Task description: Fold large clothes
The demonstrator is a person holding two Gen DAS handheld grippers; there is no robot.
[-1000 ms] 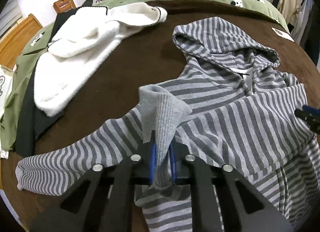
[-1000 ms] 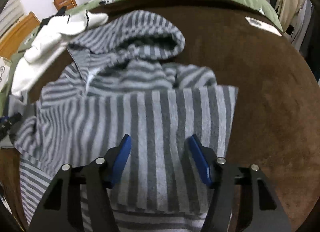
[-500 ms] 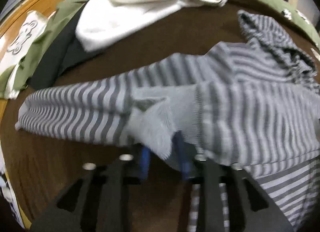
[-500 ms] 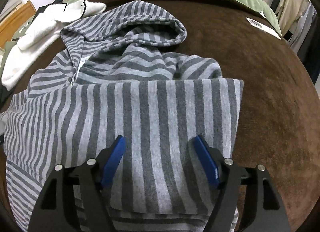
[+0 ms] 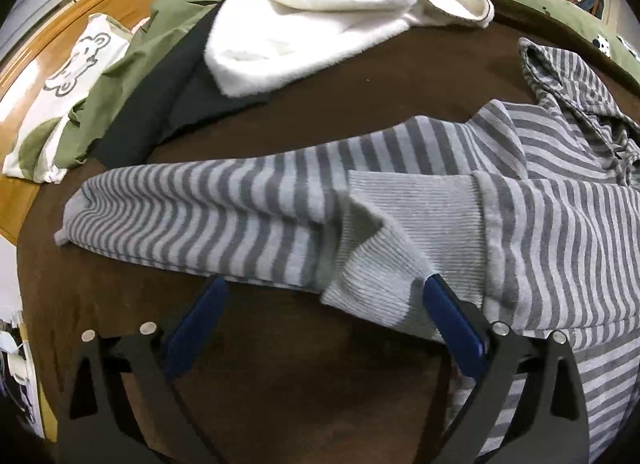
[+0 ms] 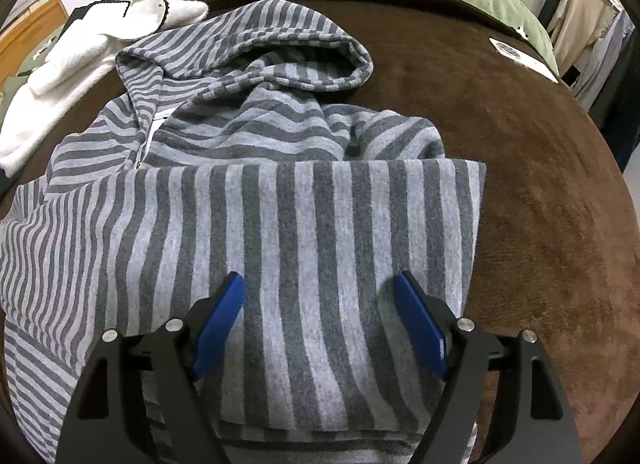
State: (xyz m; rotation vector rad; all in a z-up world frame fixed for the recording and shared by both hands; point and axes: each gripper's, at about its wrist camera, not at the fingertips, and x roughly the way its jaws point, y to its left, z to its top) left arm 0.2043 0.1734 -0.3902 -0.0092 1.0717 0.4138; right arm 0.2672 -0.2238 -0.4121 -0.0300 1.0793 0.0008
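Observation:
A grey striped hoodie [image 6: 280,199] lies on a brown blanket [image 6: 540,183], hood at the far side. One sleeve is folded across its body in the right wrist view. In the left wrist view the other sleeve [image 5: 224,211] stretches left, and its ribbed grey cuff [image 5: 380,264] lies folded back toward the body. My left gripper [image 5: 324,296] is open, its jaws wide apart, with the cuff lying loose between them. My right gripper [image 6: 320,296] is open and empty just above the folded sleeve.
A white fleece garment [image 5: 320,11] and a black cloth [image 5: 168,95] lie at the far left on a green bedspread [image 5: 116,79]. A wooden bed frame [image 5: 40,47] runs along the left. Clothes [image 6: 580,23] hang at the far right.
My left gripper carried the cuff over onto the hoodie, then opened and let it go. The right gripper stayed open and shifted slightly over the folded sleeve.

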